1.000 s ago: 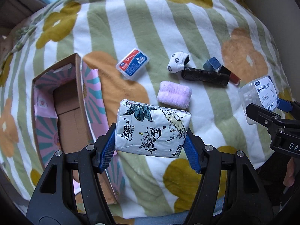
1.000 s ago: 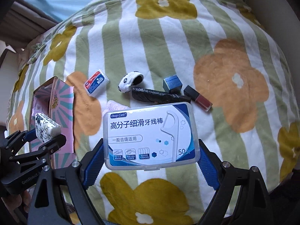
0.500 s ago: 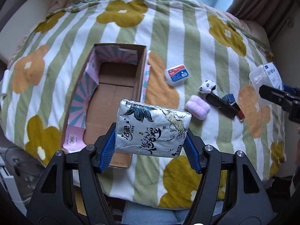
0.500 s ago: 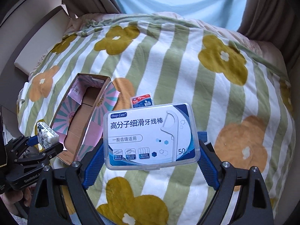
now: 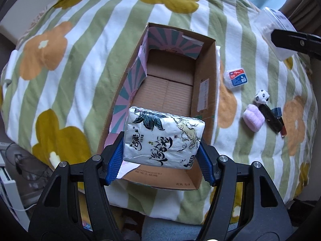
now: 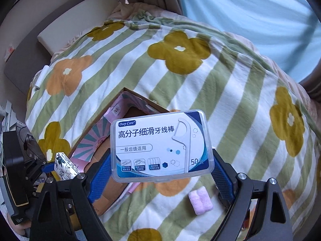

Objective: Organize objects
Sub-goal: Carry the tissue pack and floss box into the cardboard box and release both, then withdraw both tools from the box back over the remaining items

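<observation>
Our left gripper (image 5: 161, 150) clamps the tissue pack (image 5: 163, 138) over the box (image 5: 204, 84), near its 6 o'clock end; our right gripper (image 6: 160, 167) clamps the floss case (image 6: 160, 146). We should lower the pack flat before letting go, clear of the walls.

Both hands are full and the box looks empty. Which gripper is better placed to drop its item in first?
Left. Its gripper holds the tissue pack right over the box. The right gripper holds the floss case off toward the box's edge.
</observation>
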The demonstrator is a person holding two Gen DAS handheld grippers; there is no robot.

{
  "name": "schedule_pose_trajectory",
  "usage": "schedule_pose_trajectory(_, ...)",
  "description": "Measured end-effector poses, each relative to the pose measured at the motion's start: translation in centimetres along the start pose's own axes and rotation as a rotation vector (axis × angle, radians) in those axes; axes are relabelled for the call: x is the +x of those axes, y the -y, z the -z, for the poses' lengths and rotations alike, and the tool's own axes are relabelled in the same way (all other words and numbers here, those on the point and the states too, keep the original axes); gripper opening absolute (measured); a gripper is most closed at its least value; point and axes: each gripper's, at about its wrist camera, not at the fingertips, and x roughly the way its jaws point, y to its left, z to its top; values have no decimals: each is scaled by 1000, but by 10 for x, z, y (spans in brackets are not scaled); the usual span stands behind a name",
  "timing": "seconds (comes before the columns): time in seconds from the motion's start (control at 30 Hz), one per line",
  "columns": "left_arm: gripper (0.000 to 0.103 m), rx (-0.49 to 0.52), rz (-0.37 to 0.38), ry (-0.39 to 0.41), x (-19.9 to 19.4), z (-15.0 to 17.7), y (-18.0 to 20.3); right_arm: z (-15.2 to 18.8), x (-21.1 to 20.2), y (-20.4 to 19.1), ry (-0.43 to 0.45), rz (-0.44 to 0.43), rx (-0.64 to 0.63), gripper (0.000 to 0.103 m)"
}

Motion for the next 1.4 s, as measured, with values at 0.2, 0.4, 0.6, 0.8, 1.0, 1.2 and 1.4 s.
schedule_pose_trajectory(0.2,62,-12,11,-50,41,-7,-13,-21,73,-43,-81,-57,-145,88)
schedule_pose_trajectory(0.4,62,32,24,-101,77,-5,-11,-18,144,-68,-211,-84,-243,88)
schedule_pose_trajectory(0.6,62,59,40,-148,106,1,-10,-19,190,-74,-268,-110,-277,88)
schedule_pose_trajectory(0.8,62,86,54,-154,115,0,-4,-27,208,-72,-290,-124,-272,88)
schedule_pose_trajectory(1.0,103,108,33,-77,98,-6,-2,-27,210,-70,-307,-158,-257,94)
schedule_pose_trajectory(1.2,103,87,57,-70,94,-7,-5,-24,199,-68,-259,-137,-296,103)
schedule_pose_trajectory(1.4,103,92,55,-66,91,-7,-7,-21,195,-64,-276,-131,-278,103)
